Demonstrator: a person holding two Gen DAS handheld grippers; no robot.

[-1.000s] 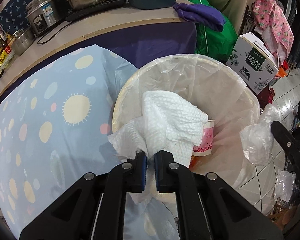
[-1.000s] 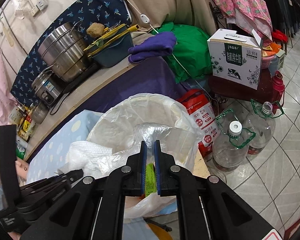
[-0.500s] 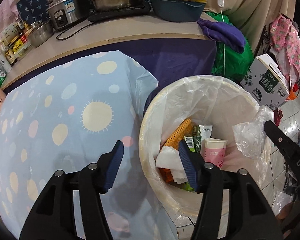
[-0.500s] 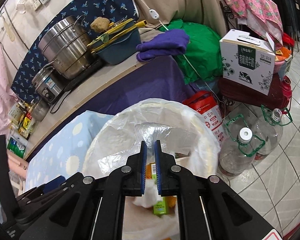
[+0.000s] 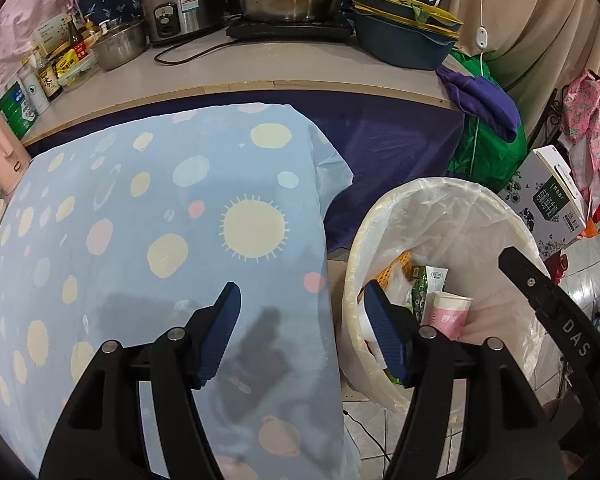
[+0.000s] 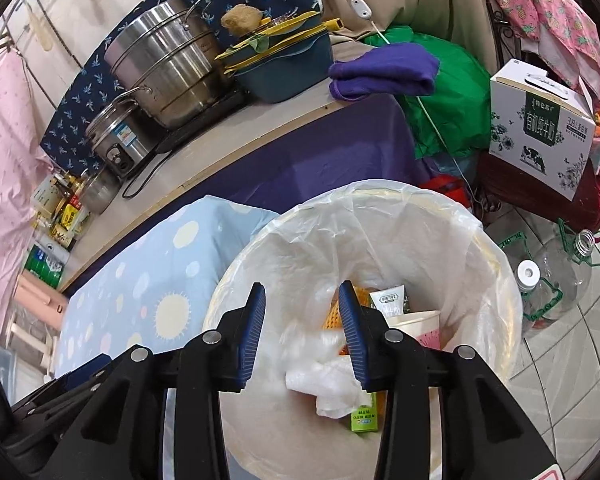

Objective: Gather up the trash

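Observation:
A round bin lined with a clear bag [image 5: 496,216] [image 6: 496,264] stands on the floor beside the table. Inside lie a white paper towel [image 6: 328,380], a pink paper cup [image 5: 450,314] [image 6: 424,330], green packets [image 6: 364,416] and an orange piece [image 6: 332,312]. A blurred clear plastic bag [image 6: 300,340] drops between the right fingers. My left gripper [image 5: 302,332] is open and empty over the gap between table and bin. My right gripper [image 6: 302,332] is open and empty above the bin; part of it shows in the left wrist view [image 5: 556,320].
The table wears a light blue spotted cloth [image 5: 140,220]. Behind runs a counter [image 5: 300,72] with pots, a blue basin and bottles. A milk carton box [image 6: 540,128], green bag [image 6: 452,88] and plastic jugs [image 6: 556,276] stand on the tiled floor right of the bin.
My left gripper opened, dropped the paper towel into the bin and drew back toward the table. My right gripper opened and released the clear plastic bag over the bin.

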